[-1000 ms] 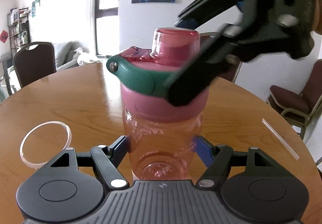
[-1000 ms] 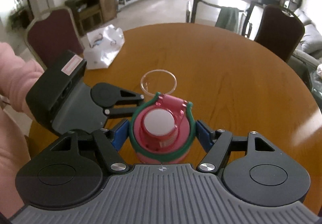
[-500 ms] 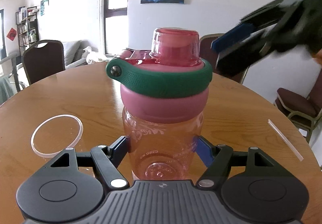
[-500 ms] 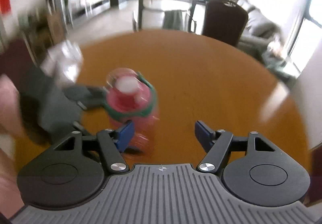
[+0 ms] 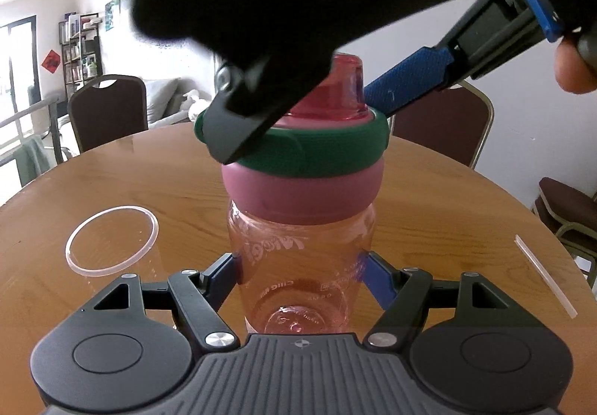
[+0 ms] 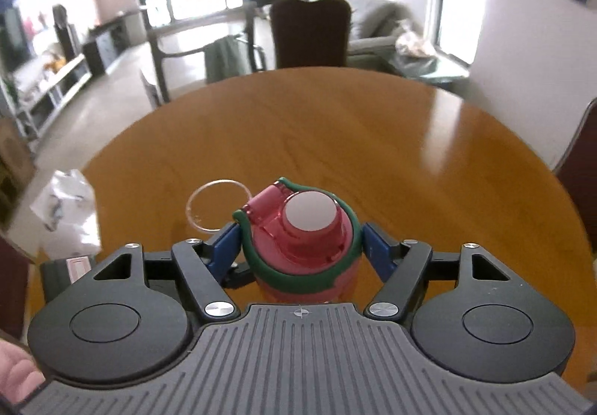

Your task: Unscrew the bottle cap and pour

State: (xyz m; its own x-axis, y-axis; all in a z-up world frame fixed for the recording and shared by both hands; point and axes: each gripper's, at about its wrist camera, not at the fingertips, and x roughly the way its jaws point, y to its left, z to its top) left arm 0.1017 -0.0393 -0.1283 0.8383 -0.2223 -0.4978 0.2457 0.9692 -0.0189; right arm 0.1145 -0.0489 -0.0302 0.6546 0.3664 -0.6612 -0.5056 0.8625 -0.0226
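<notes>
— Where's the bottle (image 5: 302, 250)?
— Upright on the table (image 5: 429, 198), left tongs (image 5: 298, 277) clamping its body.
— The right tongs (image 6: 298, 247)?
— Astride its cap (image 6: 302, 239), seemingly gripping; clear cup (image 5: 112, 241) stands beside the bottle.

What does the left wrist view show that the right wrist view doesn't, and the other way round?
Left wrist view only: the bottle's clear pink body held between the left gripper jaws, and a thin clear strip on the table.

Right wrist view only: the cap's top from above, and a white plastic bag at the table edge.

Both: the green-banded cap, the right gripper around it, and the clear ring.
</notes>
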